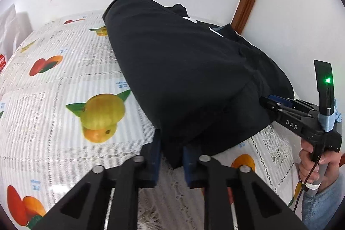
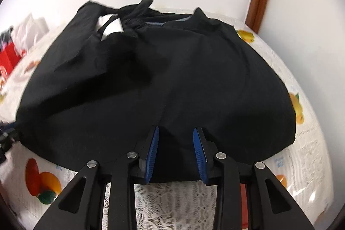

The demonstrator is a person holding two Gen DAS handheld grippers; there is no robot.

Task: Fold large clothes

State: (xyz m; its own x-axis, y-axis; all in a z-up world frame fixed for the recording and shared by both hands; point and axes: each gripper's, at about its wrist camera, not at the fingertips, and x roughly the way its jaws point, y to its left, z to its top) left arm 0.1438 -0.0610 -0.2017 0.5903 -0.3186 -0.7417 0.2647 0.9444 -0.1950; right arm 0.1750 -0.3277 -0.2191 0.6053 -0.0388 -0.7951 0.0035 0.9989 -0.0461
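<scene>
Both grippers, left (image 1: pixel 171 156) and right (image 2: pixel 175 151), straddle the black garment's (image 2: pixel 151 83) six-o'clock hem, jaws spread; it lies partly bunched on the tabletop (image 1: pixel 54 83), most folding apparently remaining.

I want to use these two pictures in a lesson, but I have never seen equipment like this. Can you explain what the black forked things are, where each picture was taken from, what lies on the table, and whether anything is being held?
There is no robot here. A person holds a hand-operated two-finger gripper in each hand, each with a wide-angle camera looking along its fingers. One picture comes from the left gripper, the other from the right gripper. In the left picture you also see the right gripper from outside, with the person's hand on its handle. A black garment lies on a fruit-printed tablecloth. Each gripper's blue-padded fingers straddle the garment's near edge, but both look open rather than clamped.
</scene>
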